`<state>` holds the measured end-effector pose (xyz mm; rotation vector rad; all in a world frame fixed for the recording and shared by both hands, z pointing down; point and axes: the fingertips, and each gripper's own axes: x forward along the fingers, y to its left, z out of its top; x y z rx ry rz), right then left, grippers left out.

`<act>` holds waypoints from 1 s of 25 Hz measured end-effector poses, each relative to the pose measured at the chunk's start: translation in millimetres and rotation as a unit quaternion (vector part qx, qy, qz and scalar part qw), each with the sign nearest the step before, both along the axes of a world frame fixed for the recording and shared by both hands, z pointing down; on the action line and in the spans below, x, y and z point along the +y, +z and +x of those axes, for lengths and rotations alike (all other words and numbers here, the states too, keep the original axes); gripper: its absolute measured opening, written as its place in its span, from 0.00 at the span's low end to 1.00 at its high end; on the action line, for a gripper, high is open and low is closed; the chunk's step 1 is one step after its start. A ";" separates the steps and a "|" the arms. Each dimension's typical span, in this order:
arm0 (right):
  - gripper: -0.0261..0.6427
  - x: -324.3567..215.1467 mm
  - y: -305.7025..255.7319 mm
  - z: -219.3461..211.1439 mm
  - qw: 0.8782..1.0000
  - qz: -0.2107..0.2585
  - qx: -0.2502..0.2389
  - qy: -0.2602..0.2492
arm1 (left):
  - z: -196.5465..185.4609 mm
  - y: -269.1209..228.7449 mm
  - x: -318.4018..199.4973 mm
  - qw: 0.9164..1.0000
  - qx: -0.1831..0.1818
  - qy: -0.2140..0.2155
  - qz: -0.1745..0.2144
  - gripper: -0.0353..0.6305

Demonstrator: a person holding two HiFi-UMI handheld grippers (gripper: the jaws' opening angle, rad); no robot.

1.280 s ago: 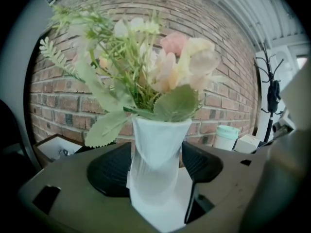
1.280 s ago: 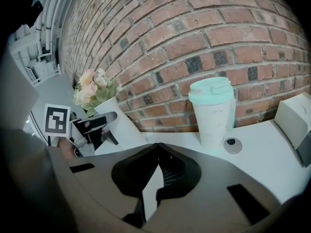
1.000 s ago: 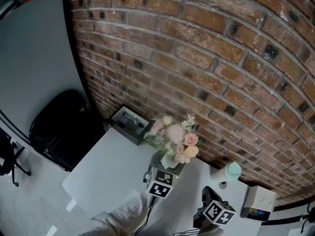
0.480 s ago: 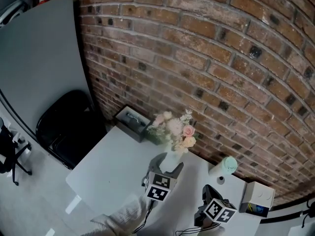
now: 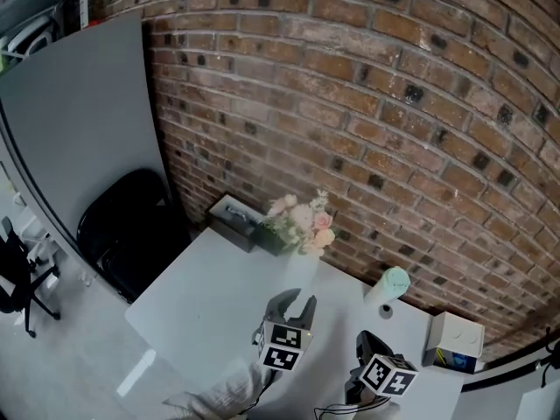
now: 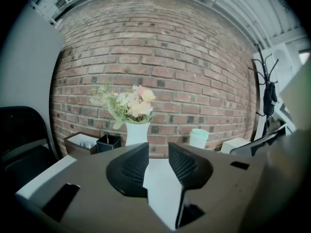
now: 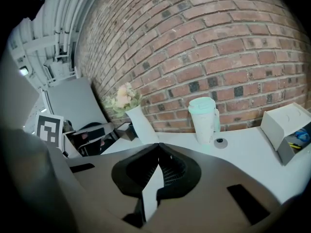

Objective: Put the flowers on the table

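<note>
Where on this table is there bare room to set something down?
The widest bare patch is the left half of the table, from the dark open box by the wall to the near edge. A narrower strip lies free between the vase of flowers and the mint-lidded cup. The right end is crowded: cup and white box stand close together.
</note>
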<state>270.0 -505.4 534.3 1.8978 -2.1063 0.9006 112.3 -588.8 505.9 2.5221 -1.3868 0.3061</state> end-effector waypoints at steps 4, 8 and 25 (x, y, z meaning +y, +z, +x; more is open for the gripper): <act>0.07 13.2 -9.7 -2.8 1.000 0.012 -0.002 -0.009 | 1.8 -8.3 25.0 1.000 -0.006 -0.002 0.003 0.22; 0.07 23.9 -21.6 -9.9 0.999 0.028 -0.006 -0.021 | -0.9 -15.0 48.4 1.000 -0.015 -0.008 0.011 0.17; 0.07 83.8 -40.0 -27.6 0.995 0.067 -0.031 -0.064 | -1.7 -21.5 143.7 0.999 0.009 -0.036 -0.025 0.06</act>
